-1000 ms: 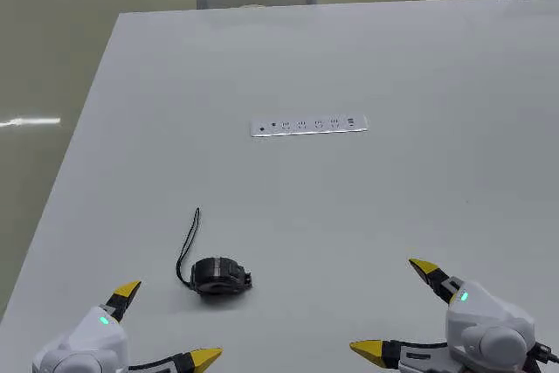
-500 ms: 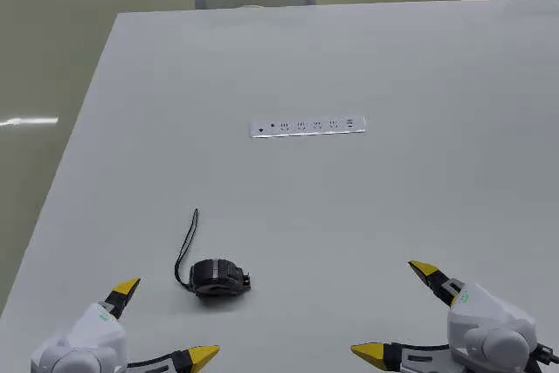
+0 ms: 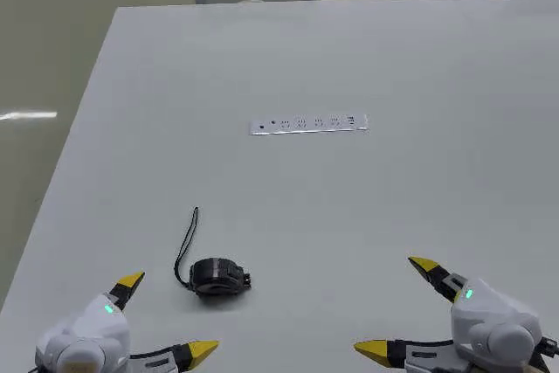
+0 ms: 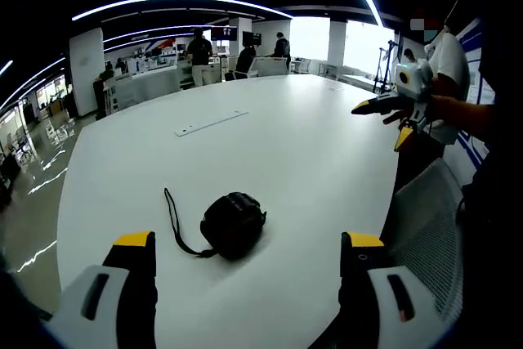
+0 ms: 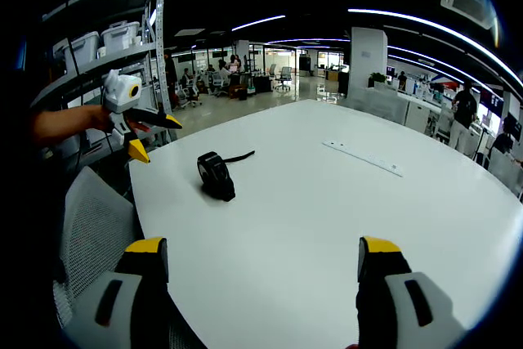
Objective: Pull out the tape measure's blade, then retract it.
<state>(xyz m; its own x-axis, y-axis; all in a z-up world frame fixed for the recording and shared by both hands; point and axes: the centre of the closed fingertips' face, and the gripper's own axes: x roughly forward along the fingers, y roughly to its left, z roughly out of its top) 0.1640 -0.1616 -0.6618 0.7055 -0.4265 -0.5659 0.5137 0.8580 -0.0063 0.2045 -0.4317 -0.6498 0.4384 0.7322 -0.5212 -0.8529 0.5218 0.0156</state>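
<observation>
Left gripper (image 3: 168,315), right gripper (image 3: 395,305): jaws apart, bodies cropped at the bottom edge. Tape measure (image 3: 218,277) lies untouched; blade tip unreadable.

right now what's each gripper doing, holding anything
Left gripper: open, holding nothing; the tape measure lies ahead of it, untouched.
Right gripper: open, holding nothing.

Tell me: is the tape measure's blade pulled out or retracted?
Retracted: no blade extends from the tape measure, which lies compact on the table.
</observation>
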